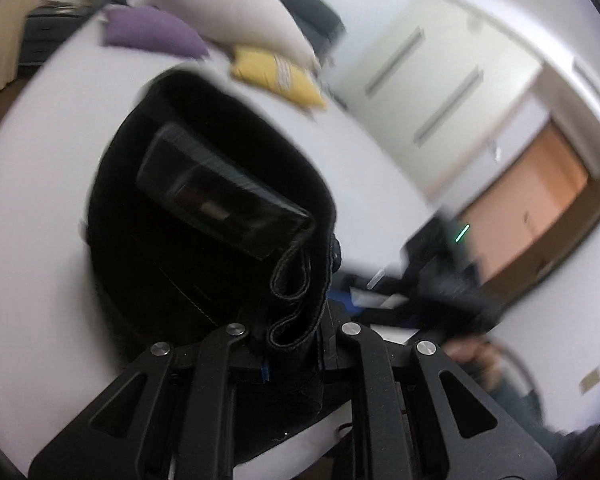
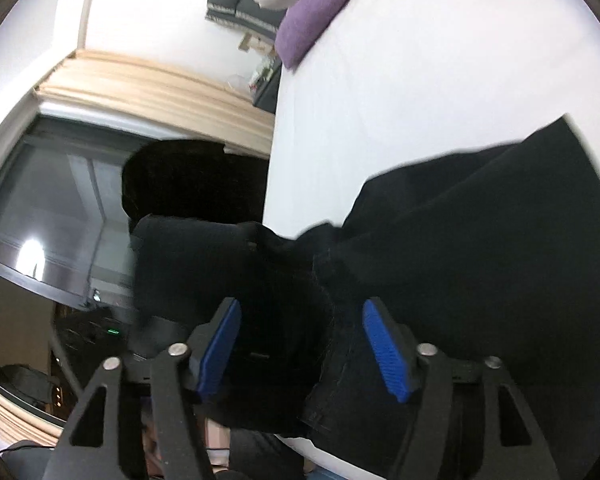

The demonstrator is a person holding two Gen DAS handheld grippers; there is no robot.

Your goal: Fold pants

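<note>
The black pants (image 1: 204, 216) lie partly on the white bed (image 1: 40, 184), their waistband end lifted and clenched in the left tongs (image 1: 290, 344), with a belt loop and a dark label patch showing just above the grip. The right tongs (image 2: 300, 344) stand parted, blue pads (image 2: 386, 348) well apart on either side of a bunched fold of the pants (image 2: 460, 240) at the bed's edge. Purple (image 1: 152, 32), cream (image 1: 228, 8) and yellow (image 1: 278, 76) pillows lie at the bed's far end.

The black matt cloth pants (image 1: 204, 216) show stitched seams and a glossy dark rectangular label (image 1: 220, 196). The right hand-held gripper (image 2: 304, 344) is matt black plastic with ribbed blue pads (image 2: 386, 346). The smooth white bed sheet (image 2: 420, 80) looks soft.
</note>
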